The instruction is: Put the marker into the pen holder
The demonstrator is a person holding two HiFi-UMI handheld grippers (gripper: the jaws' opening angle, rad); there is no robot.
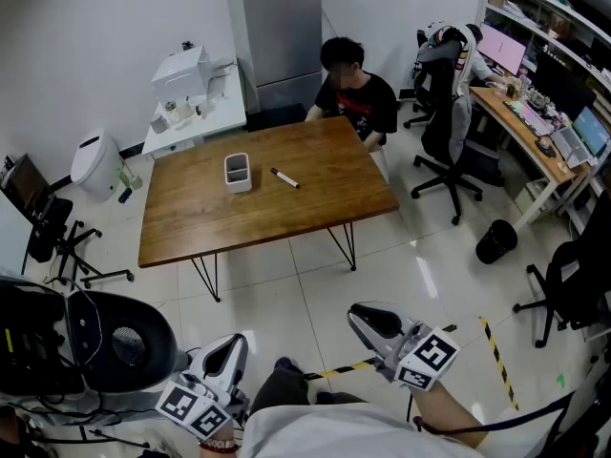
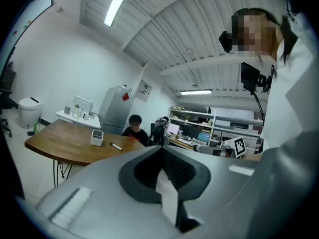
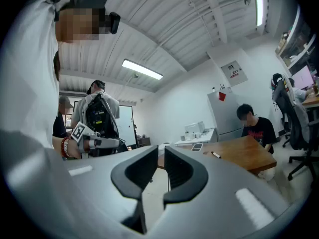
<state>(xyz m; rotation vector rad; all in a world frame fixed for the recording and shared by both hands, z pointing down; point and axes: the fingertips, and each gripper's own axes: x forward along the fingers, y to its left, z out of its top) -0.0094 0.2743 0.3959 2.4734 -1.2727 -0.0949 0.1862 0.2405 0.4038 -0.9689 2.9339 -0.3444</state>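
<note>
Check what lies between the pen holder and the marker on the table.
Nothing: the head view shows bare table between pen holder and marker.

One marker (image 1: 284,177), one pen holder (image 1: 237,173), one desk (image 1: 191,232), one seated person (image 1: 355,103), two hand-held grippers, left (image 1: 232,346) and right (image 1: 367,322).

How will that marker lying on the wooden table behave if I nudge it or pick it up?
The marker is a thin, straight stick lying flat on the table, so it will probably stay stiff and feel light. It is likely round-bodied, so a sideways nudge may roll it. Its narrow body could slip unless gripped squarely across the middle.
</note>
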